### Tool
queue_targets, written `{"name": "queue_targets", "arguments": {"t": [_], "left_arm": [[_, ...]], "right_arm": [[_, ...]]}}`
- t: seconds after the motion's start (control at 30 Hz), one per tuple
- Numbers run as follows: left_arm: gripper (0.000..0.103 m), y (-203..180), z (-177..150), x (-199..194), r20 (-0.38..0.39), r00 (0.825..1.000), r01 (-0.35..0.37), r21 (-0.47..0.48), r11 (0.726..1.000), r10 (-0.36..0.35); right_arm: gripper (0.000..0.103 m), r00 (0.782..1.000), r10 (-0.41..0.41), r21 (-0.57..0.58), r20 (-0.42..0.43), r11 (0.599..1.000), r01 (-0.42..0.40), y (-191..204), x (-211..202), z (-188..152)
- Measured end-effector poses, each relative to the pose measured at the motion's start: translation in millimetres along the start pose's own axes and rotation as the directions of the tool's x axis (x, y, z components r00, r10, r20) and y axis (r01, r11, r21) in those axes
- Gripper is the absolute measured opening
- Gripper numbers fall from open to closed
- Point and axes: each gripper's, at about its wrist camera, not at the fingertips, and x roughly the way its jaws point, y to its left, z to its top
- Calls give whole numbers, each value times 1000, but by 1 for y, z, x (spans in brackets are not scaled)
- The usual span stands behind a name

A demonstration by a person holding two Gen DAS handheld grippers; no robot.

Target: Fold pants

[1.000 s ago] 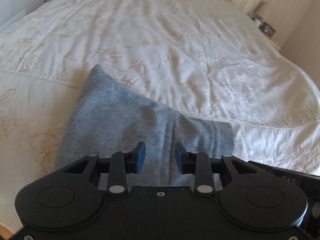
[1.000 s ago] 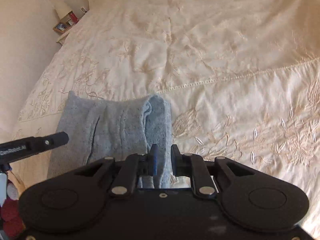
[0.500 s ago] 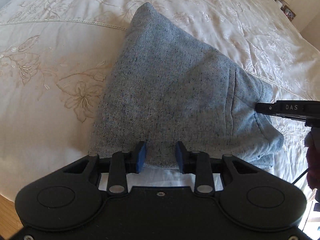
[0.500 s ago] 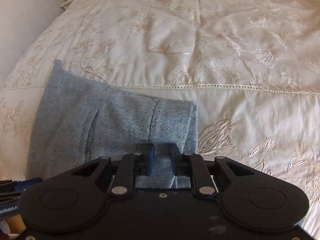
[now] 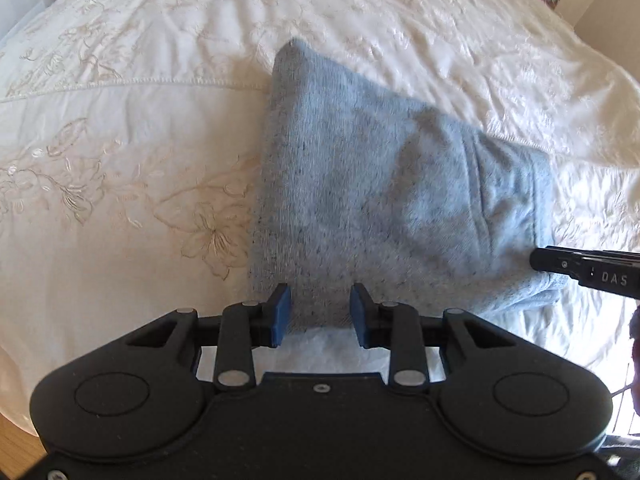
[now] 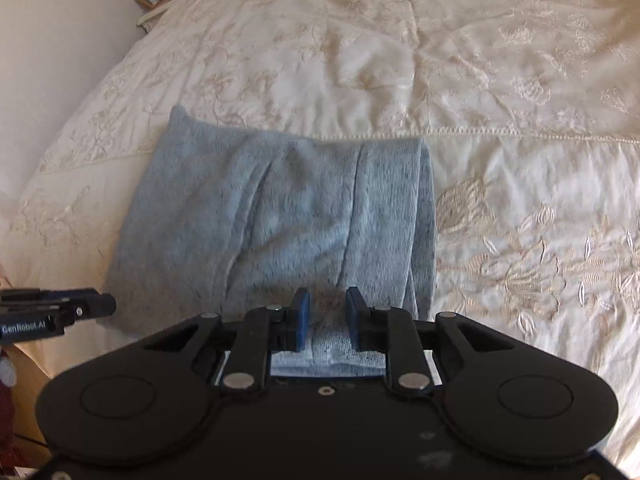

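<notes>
On bed (image 5: 120, 200), folded grey pants (image 5: 380, 200) lie flat. Left claw (image 5: 320, 312) gapes, empty; right claw (image 6: 327, 318) just opening, pads off cloth.

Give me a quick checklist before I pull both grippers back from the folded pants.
1. Pants lie folded on the bedspread: ok.
2. Left gripper free: ok, jaws apart, the pants' near edge lies between the fingers without being pinched.
3. Right gripper free: ok. Its jaws have just been opening, and cloth sits between the fingers with gaps at both pads.
4. Fold edges lined up: not ok, the bundle is slanted, with one far corner poking out.
5. Cloth snagged under either gripper: cannot tell, the bodies hide it.
</notes>
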Motion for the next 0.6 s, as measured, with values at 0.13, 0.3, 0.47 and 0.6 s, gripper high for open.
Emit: {"name": "queue_targets", "arguments": {"t": [0.13, 0.3, 0.47, 0.6], "left_arm": [[41, 7, -6, 20, -102, 995, 18, 2, 1000, -17], [40, 12, 18, -8, -40, 997, 71, 16, 997, -71], [41, 7, 80, -20, 80, 990, 110, 90, 990, -118], [41, 10, 136, 17, 83, 990, 111, 41, 993, -114]], "right_arm": [[22, 1000, -15, 60, -25, 998, 17, -2, 3, -10], [22, 999, -31, 68, -21, 997, 32, 0, -3, 3], [22, 998, -40, 94, -55, 995, 45, -4, 8, 6], [23, 997, -61, 104, -53, 992, 66, -2, 11, 9]]}}
